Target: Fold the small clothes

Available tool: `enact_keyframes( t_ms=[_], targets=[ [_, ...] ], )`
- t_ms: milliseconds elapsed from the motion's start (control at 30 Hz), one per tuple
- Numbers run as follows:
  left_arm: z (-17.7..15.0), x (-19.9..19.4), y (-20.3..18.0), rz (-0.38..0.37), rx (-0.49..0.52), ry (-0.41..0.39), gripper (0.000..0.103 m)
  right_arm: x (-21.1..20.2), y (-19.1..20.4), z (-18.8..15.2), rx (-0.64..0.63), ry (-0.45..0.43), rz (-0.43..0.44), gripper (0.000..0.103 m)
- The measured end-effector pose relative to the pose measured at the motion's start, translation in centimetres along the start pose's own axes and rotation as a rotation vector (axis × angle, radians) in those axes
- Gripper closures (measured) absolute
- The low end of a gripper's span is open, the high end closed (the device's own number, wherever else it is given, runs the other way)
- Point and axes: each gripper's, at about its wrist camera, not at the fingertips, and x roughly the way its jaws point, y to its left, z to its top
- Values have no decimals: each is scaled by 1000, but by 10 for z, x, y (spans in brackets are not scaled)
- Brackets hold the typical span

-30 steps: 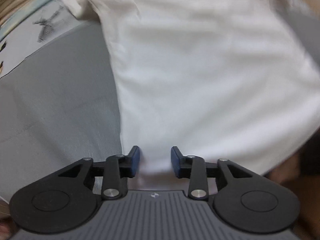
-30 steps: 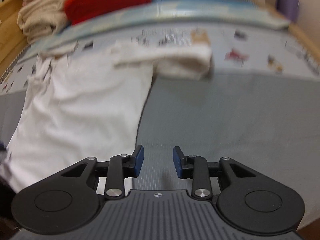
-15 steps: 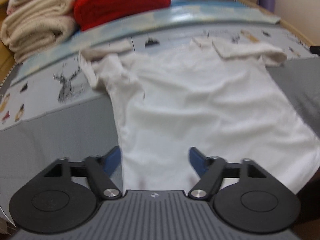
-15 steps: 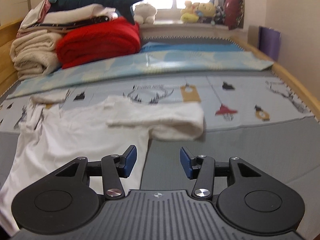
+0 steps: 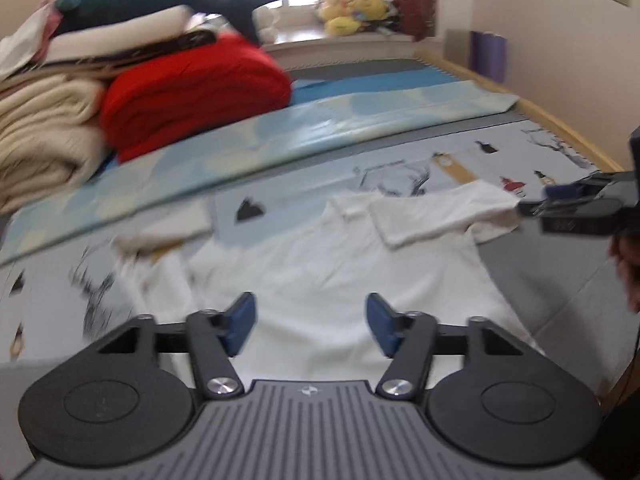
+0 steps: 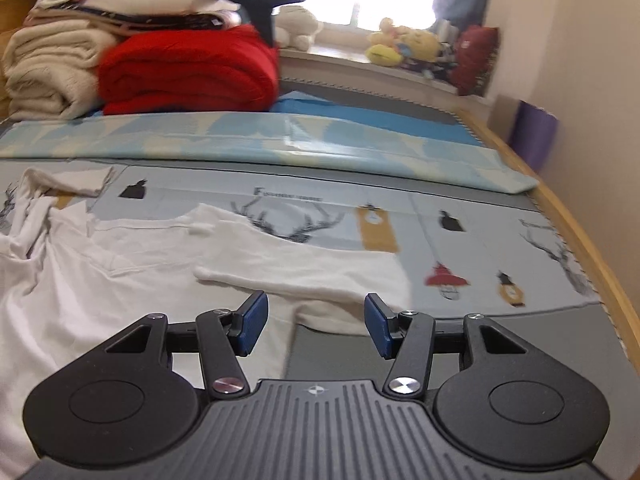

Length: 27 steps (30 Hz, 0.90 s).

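A white T-shirt (image 5: 340, 272) lies flat on the printed bed mat, collar toward the far side. Its right sleeve (image 6: 304, 276) is folded inward over the chest, and the left sleeve (image 5: 160, 232) lies crumpled. My left gripper (image 5: 312, 322) hovers above the lower half of the shirt. Its jaws are closing, apart, with nothing between them. My right gripper (image 6: 316, 326) hangs over the shirt's right edge just short of the folded sleeve, open and empty. It also shows at the right edge of the left wrist view as the right gripper (image 5: 560, 200), beside that sleeve.
Folded red blanket (image 5: 192, 92), cream blankets (image 5: 40, 128) and a dark plush shark (image 5: 180, 0) are stacked at the far left. A pale blue folded mat (image 6: 320, 140) crosses behind the shirt. The wooden bed edge (image 6: 580, 220) runs along the right. A hand (image 5: 628, 272) is at the right.
Both grippers have lifted away from the shirt and tipped upward, so the room has come into view. The left jaws spread wide and have narrowed again. The right jaws have widened.
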Motion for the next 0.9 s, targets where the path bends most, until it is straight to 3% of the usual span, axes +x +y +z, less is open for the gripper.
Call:
enact_keyframes(
  t_ms=[67, 133, 200, 267, 300, 433, 633, 900],
  targets=[
    [9, 16, -1, 4, 50, -10, 64, 9, 8, 7, -7, 6, 13, 60],
    [6, 33, 2, 11, 87, -14, 76, 19, 15, 12, -14, 16, 21, 80],
    [-6, 61, 10, 26, 85, 50, 84, 28, 20, 17, -18, 21, 23, 88],
    [-10, 89, 17, 44, 38, 169, 84, 36, 24, 21, -25, 14, 32, 90],
    [-6, 95, 20, 30, 8, 178, 84, 40, 25, 24, -27, 15, 38, 90],
    [8, 102, 25, 4, -20, 106, 82, 62, 26, 34, -32, 34, 32, 90],
    [12, 138, 44, 31, -98, 192, 82, 88, 25, 58, -3, 2, 51, 90],
    [23, 148, 73, 33, -210, 211, 78, 131, 32, 71, -59, 27, 53, 90]
  ],
)
